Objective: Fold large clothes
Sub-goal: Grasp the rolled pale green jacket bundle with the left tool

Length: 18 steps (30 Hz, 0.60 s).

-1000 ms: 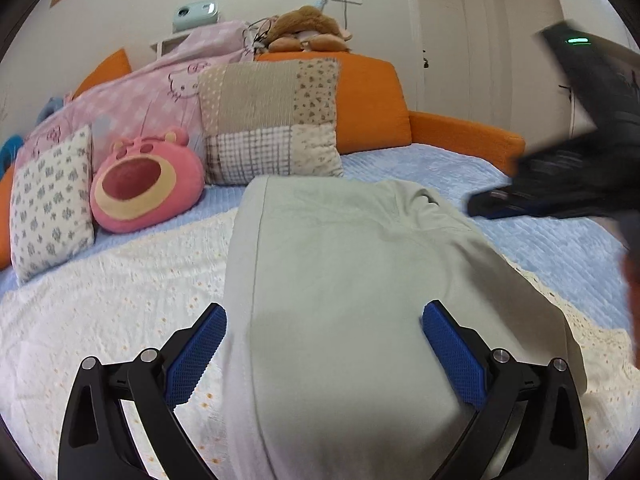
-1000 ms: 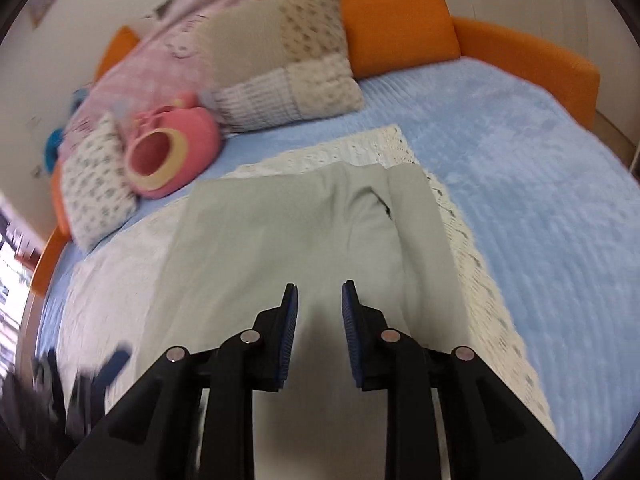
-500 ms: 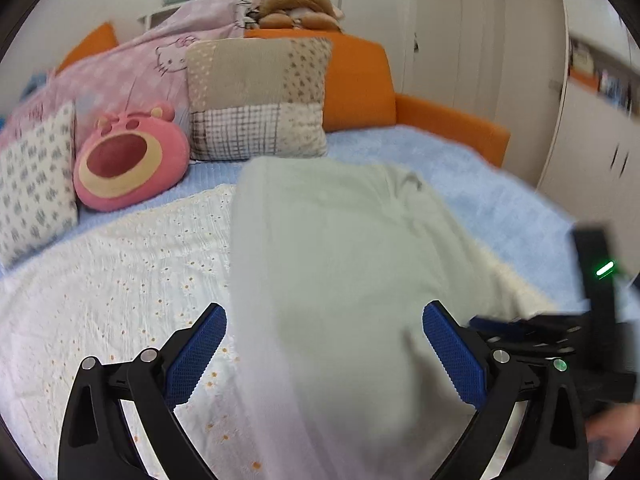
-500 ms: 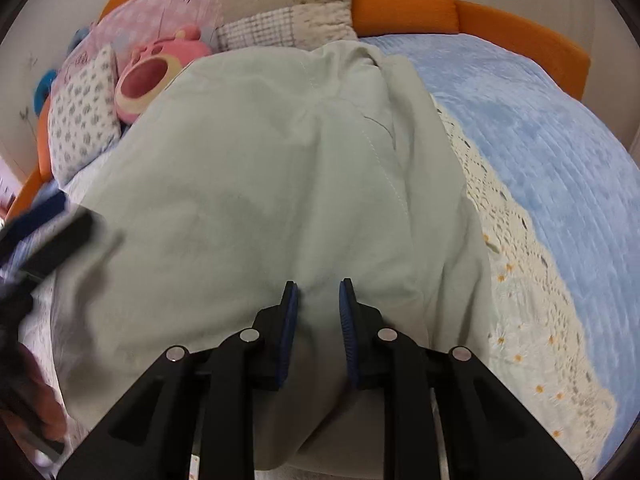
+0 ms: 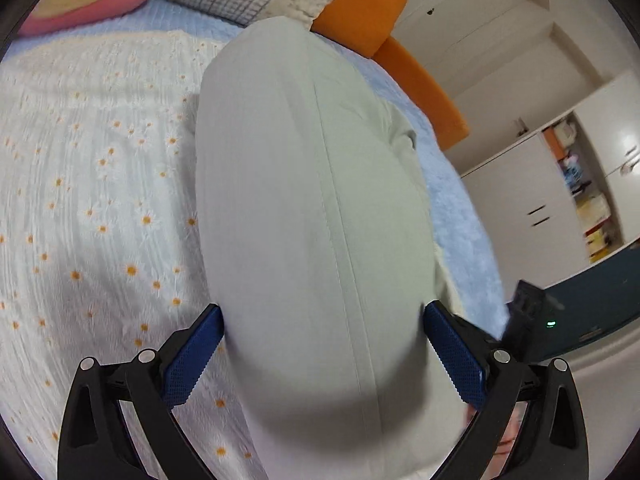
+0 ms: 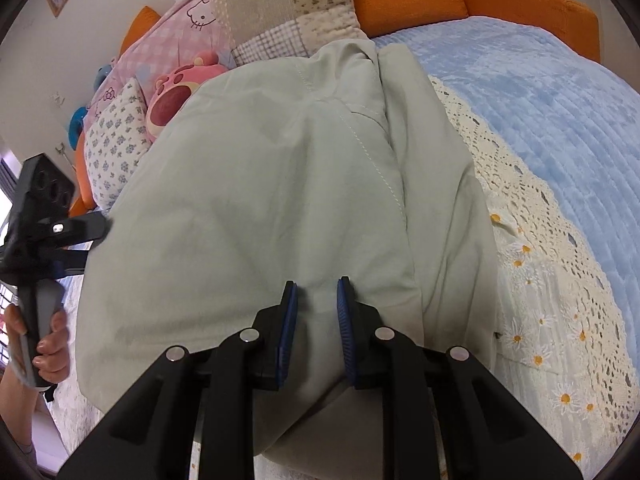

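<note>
A pale green garment [image 5: 312, 200] lies folded lengthwise on the daisy-print bedspread [image 5: 100, 200]. My left gripper [image 5: 323, 310] is wide open and straddles the garment's near end, one blue pad at each side edge. In the right wrist view the garment [image 6: 260, 200] fills the middle, with a stitched seam running up it. My right gripper [image 6: 318, 284] hovers low over its near edge. Its jaws are closing, a narrow gap remains, and cloth shows between the pads. The left gripper [image 6: 44, 220] shows at the left edge, held by a hand [image 6: 48, 344].
Pillows [image 6: 288, 12], a pink plush bear [image 6: 180, 88] and a pink Hello Kitty quilt [image 6: 180, 32] are piled at the head of the bed. An orange bed frame [image 5: 420, 80] borders the blue blanket [image 6: 540, 100]. White cupboards [image 5: 540, 200] stand beyond the bed.
The left gripper swung down and rolled, and now straddles the garment's near end. The right gripper dropped close onto the cloth and its jaws narrowed a little.
</note>
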Motion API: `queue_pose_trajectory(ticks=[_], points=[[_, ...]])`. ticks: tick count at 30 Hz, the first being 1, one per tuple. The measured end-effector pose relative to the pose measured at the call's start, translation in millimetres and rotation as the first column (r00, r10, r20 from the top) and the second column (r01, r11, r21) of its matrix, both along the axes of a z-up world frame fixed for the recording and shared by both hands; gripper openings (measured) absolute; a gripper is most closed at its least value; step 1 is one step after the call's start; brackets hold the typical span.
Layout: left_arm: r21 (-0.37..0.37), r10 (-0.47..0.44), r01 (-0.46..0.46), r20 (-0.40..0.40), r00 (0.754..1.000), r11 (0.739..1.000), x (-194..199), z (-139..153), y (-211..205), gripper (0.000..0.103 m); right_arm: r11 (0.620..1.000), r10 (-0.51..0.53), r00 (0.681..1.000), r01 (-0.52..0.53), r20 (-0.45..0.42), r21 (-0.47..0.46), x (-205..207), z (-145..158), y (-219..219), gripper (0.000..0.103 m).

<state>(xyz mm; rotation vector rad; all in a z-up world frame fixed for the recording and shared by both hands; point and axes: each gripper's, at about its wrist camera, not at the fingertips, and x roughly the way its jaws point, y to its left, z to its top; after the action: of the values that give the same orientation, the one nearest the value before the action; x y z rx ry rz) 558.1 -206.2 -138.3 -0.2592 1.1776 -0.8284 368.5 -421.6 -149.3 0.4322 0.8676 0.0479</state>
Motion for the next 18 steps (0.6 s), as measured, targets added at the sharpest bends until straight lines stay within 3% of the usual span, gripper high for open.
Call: queue_pose_trajectory(ticks=[7,11,15,18], points=[[0.0,-0.072,0.073,-0.073,0.995,0.997,14,-8,-1,0.101,0.999,-0.004,1.0,0.003,0.018,0.037,-2,-1,-3,0.02],[0.011,-0.05,0.051,-0.08,0.995,0.999,19,-6,-6,0.101,0.999,-0.016,1.0,0.015,0.018,0.047,-3,-2,-3,0.02],[0.029,0.003,0.001,-0.142,0.99,1.0,29,-10,-13,0.102,0.998,-0.035,0.999,0.034,0.016,0.045,-3,-1,-1,0.02],[0.041,-0.015,0.021,-0.154,0.988,0.999,35,-13,-17,0.102,0.998,-0.043,0.999,0.042,0.021,0.046,-3,-1,-1,0.02]])
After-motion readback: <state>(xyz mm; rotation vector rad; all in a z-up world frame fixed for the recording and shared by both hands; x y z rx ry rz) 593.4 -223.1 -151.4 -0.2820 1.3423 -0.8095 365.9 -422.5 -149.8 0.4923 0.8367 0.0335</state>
